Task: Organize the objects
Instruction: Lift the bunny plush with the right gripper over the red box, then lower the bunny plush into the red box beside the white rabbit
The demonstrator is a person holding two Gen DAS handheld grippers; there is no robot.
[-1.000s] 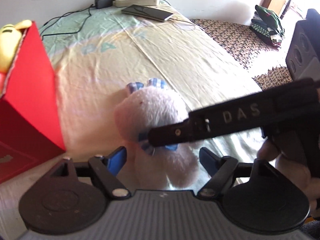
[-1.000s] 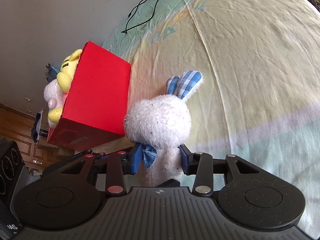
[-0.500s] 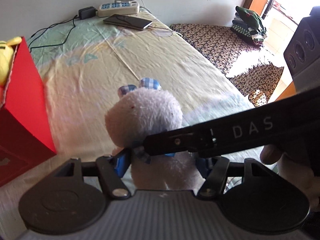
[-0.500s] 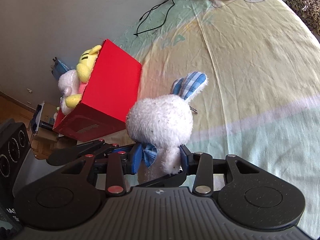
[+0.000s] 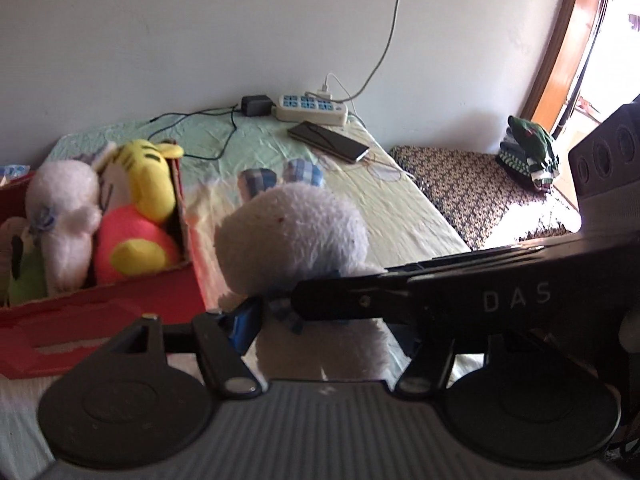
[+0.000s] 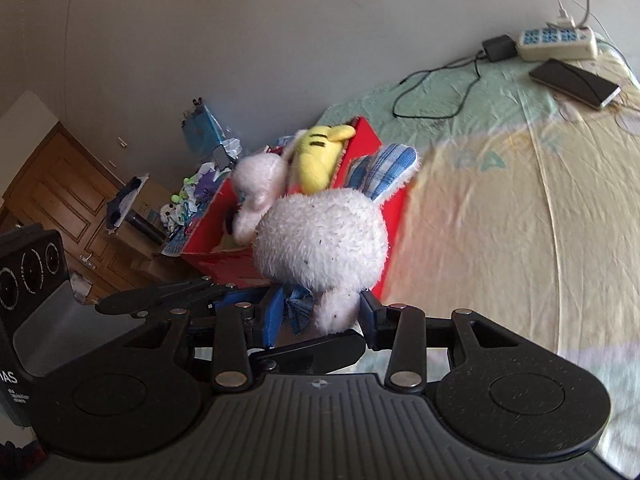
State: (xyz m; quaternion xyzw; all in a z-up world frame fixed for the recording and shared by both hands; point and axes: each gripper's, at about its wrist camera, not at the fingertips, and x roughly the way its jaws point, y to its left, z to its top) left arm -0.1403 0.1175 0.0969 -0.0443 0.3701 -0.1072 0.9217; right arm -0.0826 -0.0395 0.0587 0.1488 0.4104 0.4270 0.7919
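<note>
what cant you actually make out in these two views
- Left wrist view: the right gripper crosses the white bunny, hiding its neck and the left gripper's far finger.
- Right wrist view: the bunny covers the near corner of the red box, so how deep the box is cannot be told.
- Both views: the bunny's face points away.
- Left wrist view: the box's left end is cut off by the edge.
</note>
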